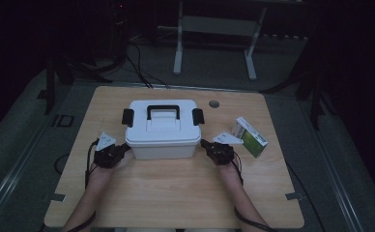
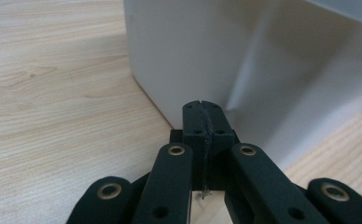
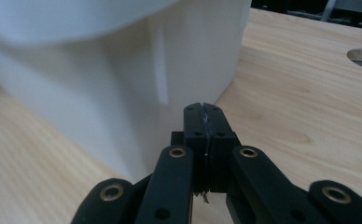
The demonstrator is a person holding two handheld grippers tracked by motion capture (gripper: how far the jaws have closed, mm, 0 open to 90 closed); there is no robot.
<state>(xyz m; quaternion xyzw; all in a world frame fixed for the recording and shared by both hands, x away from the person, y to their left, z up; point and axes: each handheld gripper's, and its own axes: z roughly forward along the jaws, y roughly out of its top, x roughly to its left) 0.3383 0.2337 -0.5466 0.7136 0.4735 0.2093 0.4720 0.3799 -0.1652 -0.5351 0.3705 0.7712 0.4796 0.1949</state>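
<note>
Your left gripper [image 1: 122, 148] has its two black jaws pressed flat together with nothing between them, the tips right at the lower left end wall of the white plastic storage box [image 1: 162, 129]; in the left gripper view [image 2: 202, 122] the matte, blocky pads meet along a thin seam, with brass-ringed pivots on the linkage behind. Your right gripper [image 1: 206, 144] is drawn together the same way, empty, its tips at the box's lower right end wall, and the right gripper view [image 3: 203, 123] shows the smooth, slightly glossy white wall with a moulded vertical rib under an overhanging lid rim. The box sits at the middle of the table [image 1: 176, 193], a rounded rectangle with a black carry handle [image 1: 163, 111] on top and a black latch at each end. Your forearms come in low from the near edge, hands angled inward toward the box from either side. The tabletop is pale wood-grain laminate. A green and white carton [image 1: 249, 137] lies just right of your right hand, apart from the box.
</note>
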